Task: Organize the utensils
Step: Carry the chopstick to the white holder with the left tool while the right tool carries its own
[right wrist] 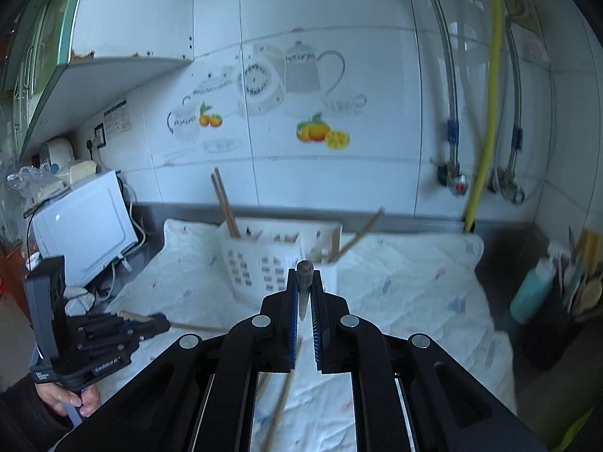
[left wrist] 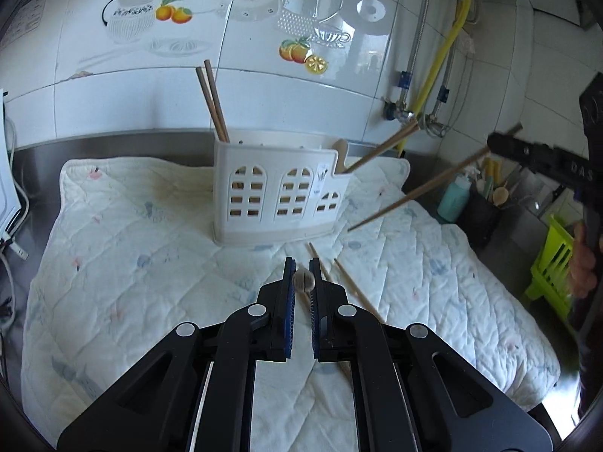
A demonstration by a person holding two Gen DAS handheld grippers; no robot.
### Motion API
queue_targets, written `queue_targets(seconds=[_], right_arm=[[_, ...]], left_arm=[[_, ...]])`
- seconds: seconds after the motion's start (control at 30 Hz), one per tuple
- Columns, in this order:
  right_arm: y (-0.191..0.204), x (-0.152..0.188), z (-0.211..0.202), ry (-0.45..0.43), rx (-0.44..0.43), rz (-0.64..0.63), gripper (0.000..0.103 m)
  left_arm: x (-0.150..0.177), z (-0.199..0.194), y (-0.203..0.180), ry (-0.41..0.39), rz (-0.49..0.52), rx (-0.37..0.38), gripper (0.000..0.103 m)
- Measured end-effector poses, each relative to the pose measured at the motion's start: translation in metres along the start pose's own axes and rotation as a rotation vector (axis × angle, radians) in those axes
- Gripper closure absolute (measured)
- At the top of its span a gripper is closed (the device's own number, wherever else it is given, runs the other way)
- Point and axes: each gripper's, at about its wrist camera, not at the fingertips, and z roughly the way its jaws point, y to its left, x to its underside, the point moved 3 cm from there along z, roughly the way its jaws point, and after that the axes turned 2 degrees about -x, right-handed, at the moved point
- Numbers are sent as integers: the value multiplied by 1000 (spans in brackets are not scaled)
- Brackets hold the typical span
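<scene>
Left wrist view shows your left gripper [left wrist: 301, 278] and right gripper [left wrist: 501, 147] each clamped on a chopstick [left wrist: 414, 194] short of the holder [left wrist: 279, 192]; thin grips may pivot, missing its slots.

White glossy wall tiles [right wrist: 331, 173] bore teapot-and-orange decals [right wrist: 322, 132]. A yellow pipe [right wrist: 492, 94] and braided hoses [right wrist: 450, 75] ran down the far right corner. A white microwave [right wrist: 84, 226] stood left on the steel counter [left wrist: 113, 145].
</scene>
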Motion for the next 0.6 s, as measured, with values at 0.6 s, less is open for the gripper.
queue_targets(seconds=[0.6], right_arm=[[-15, -80, 93, 153, 6, -51, 96]], left_arm=[[-63, -9, 5, -72, 60, 0, 98]])
